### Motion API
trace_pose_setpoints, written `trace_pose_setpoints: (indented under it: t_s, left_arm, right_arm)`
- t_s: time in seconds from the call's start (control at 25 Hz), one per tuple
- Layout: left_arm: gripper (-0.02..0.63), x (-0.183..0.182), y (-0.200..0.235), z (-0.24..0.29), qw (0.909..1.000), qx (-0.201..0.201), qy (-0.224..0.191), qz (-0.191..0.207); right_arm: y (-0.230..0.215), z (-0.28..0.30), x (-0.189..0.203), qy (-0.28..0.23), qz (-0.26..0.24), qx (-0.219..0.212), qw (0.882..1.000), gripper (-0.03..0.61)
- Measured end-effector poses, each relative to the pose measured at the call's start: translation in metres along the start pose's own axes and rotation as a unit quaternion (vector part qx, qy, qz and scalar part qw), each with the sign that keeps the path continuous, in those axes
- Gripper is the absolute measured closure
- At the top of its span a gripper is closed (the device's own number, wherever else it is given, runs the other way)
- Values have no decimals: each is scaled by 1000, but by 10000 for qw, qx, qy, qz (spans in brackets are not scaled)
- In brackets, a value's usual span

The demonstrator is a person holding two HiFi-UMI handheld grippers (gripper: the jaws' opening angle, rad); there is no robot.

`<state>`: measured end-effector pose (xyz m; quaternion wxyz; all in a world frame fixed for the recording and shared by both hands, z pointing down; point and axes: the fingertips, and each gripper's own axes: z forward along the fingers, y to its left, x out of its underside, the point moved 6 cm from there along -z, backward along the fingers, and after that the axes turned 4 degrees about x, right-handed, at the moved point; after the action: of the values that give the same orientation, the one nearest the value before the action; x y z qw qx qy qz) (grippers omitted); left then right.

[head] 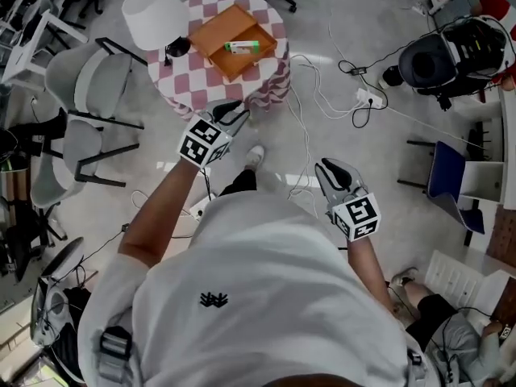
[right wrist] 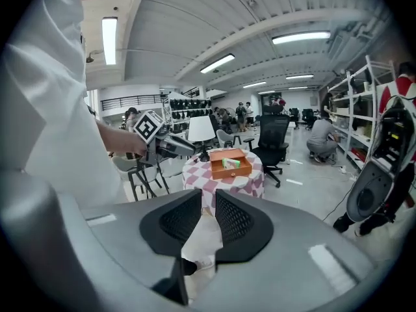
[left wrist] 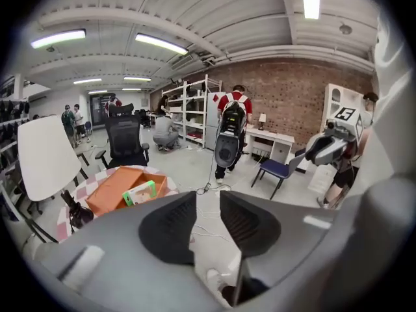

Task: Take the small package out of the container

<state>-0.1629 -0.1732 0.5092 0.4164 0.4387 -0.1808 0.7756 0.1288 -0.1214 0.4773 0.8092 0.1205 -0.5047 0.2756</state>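
- The left gripper [head: 235, 113] is up in front of the person, its tips pointing toward the round table [head: 193, 91] with the pink checked cloth, just short of the near edge.
- In its own view the left gripper [left wrist: 208, 203] has its jaws apart by a moderate gap. Nothing is between them, and only floor and loose cables show through.
- The right gripper [head: 329, 168] hangs lower, at about 4 o'clock from the left one and well away from the table.
- The right gripper [right wrist: 208, 199] has its jaws a narrow slit apart. They are also empty and touching nothing.
- The orange container [head: 216, 29] sits open on the tabletop, at 12 o'clock from the left gripper's tips.
- The small package [head: 242, 47], green and white, lies inside the container against its 4 o'clock side. Neither gripper is touching it.
- A white lamp [head: 153, 14] stands on the table at 9 o'clock from the container.
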Motion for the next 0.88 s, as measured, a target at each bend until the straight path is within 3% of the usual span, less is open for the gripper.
trace_pose_setpoints:
  t_s: [0.4,0.88]
  left_arm:
    - [472,-12,149,63,9970,93,575,515]
    - [443,-8,232,153,9797,568,1376,1343]
  right_arm:
    - [-28,71,-37,210,397,559,9974,529]
    - [-55,96,-46,502,873,1430,9846,529]
